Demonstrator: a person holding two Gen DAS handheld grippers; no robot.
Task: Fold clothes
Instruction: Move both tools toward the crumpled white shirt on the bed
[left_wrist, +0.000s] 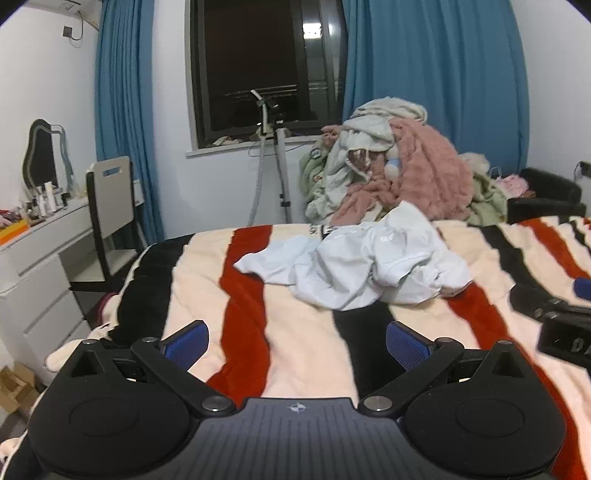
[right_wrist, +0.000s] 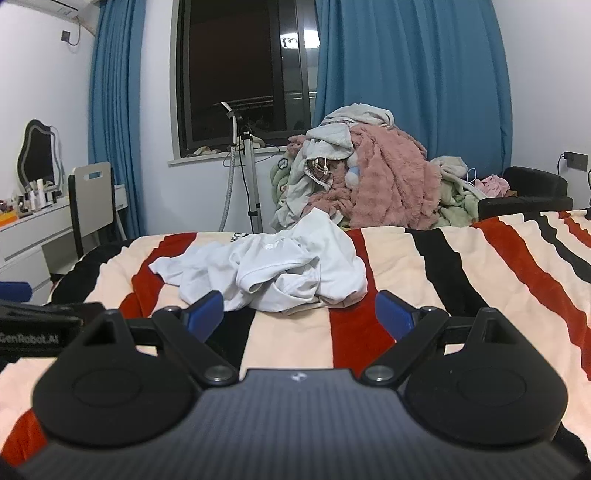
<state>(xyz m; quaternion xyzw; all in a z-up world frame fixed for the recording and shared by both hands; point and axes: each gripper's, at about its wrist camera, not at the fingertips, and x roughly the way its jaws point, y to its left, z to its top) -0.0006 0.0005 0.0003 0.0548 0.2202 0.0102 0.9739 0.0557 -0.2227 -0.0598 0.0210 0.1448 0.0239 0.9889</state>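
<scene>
A crumpled white garment (left_wrist: 365, 266) lies in a heap on the striped bed blanket (left_wrist: 295, 350); it also shows in the right wrist view (right_wrist: 273, 271). My left gripper (left_wrist: 297, 341) is open and empty, above the blanket and short of the garment. My right gripper (right_wrist: 299, 314) is open and empty, close in front of the garment's near edge. The right gripper shows at the right edge of the left wrist view (left_wrist: 554, 317). The left gripper shows at the left edge of the right wrist view (right_wrist: 33, 317).
A large pile of pink, grey and green clothes (left_wrist: 399, 173) sits behind the bed. A black armchair (left_wrist: 546, 195) stands at the right. A white dresser (left_wrist: 40, 266) and a chair (left_wrist: 110, 206) stand at the left. A garment steamer pole (left_wrist: 280, 166) stands under the window.
</scene>
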